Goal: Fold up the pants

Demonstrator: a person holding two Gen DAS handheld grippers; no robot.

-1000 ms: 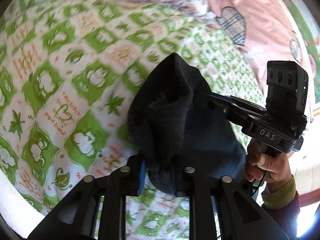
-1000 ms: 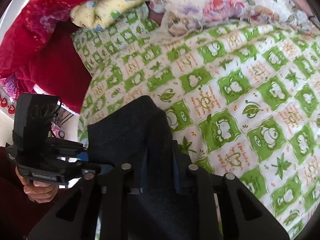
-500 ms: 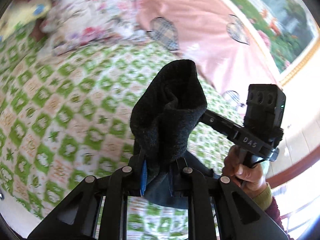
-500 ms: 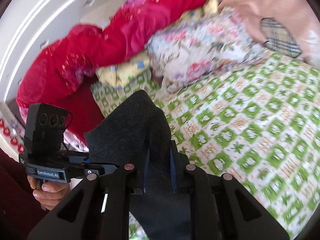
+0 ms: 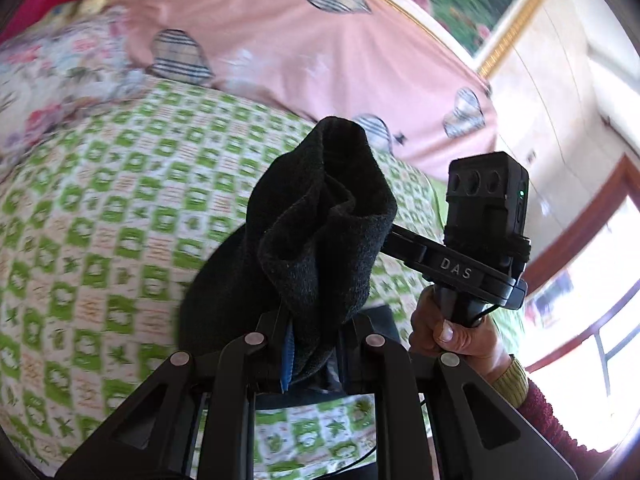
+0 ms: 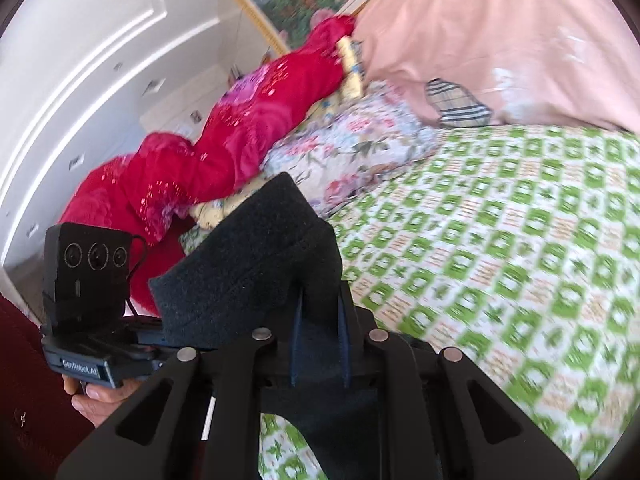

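The dark fleece pants (image 5: 320, 232) are lifted above the bed, and both grippers hold them. My left gripper (image 5: 312, 340) is shut on a bunched edge of the fabric, which piles up over its fingers and hides the tips. The right gripper's body (image 5: 480, 248) shows just to the right, held by a hand (image 5: 452, 332). In the right wrist view the pants (image 6: 260, 272) drape over my right gripper (image 6: 320, 320), which is shut on the cloth. The left gripper's body (image 6: 88, 292) is close at the left in a hand (image 6: 100, 392).
A green-and-white patterned bedspread (image 5: 120, 220) lies below. A pink quilt with plaid hearts (image 5: 280, 40) and a floral pillow (image 6: 360, 148) sit at the head. A red blanket (image 6: 240, 140) is piled by the white wall (image 6: 80, 60). A window (image 5: 592, 280) is at right.
Both grippers rose with the pants and tilted up, so the views swung from the bedspread toward the pillows, quilt and wall. Both grips on the cloth stayed.
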